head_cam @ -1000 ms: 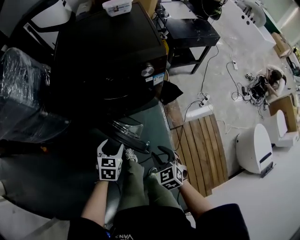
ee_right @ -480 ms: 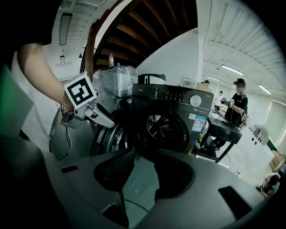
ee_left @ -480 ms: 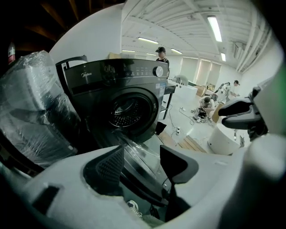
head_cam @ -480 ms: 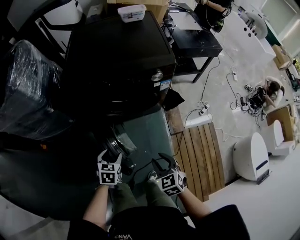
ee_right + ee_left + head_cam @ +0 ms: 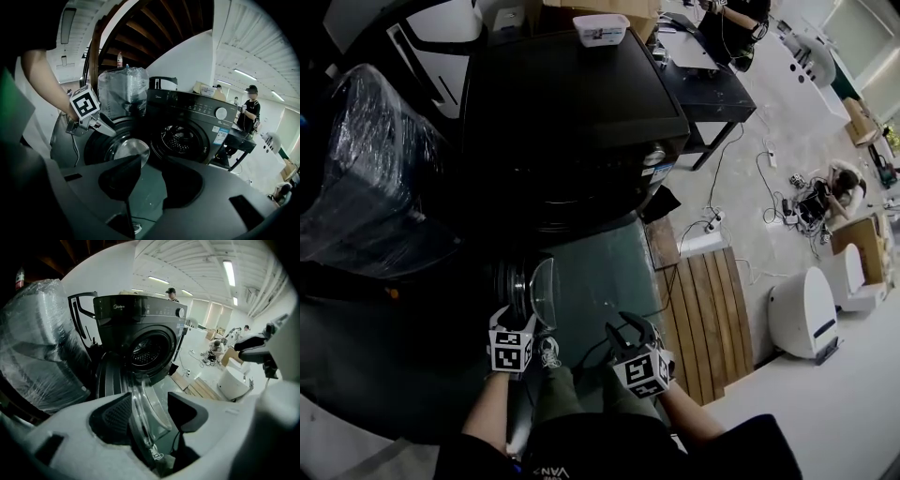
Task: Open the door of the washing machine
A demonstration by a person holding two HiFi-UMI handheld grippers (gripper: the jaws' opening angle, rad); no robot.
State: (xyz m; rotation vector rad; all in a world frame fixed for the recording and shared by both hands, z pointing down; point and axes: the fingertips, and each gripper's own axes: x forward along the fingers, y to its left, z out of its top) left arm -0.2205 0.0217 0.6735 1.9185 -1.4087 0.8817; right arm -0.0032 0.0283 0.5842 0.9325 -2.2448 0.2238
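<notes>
The black washing machine [image 5: 572, 103] stands ahead with its drum opening [image 5: 146, 350] uncovered. Its round door [image 5: 523, 289] is swung out to the left and shows edge-on in the head view. My left gripper [image 5: 517, 317] is at the door's free edge. In the left gripper view the door rim and glass bowl [image 5: 140, 404] run between the jaws of the left gripper [image 5: 149, 416], which are shut on it. My right gripper [image 5: 626, 330] hangs to the right of the door, open, with nothing between the jaws of the right gripper [image 5: 151, 180]. The right gripper view shows the door [image 5: 119, 147] and the left gripper [image 5: 101, 124].
A plastic-wrapped bulky object [image 5: 366, 178] stands left of the machine. A white tray [image 5: 602, 28] rests on the machine's top. A wooden slat board [image 5: 703, 300], a white rounded device [image 5: 806, 309], floor cables and a crouching person [image 5: 839, 173] lie to the right. A black table [image 5: 712, 75] stands behind.
The door has swung further out to the left together with my left gripper. My right gripper has shifted a little and stays open.
</notes>
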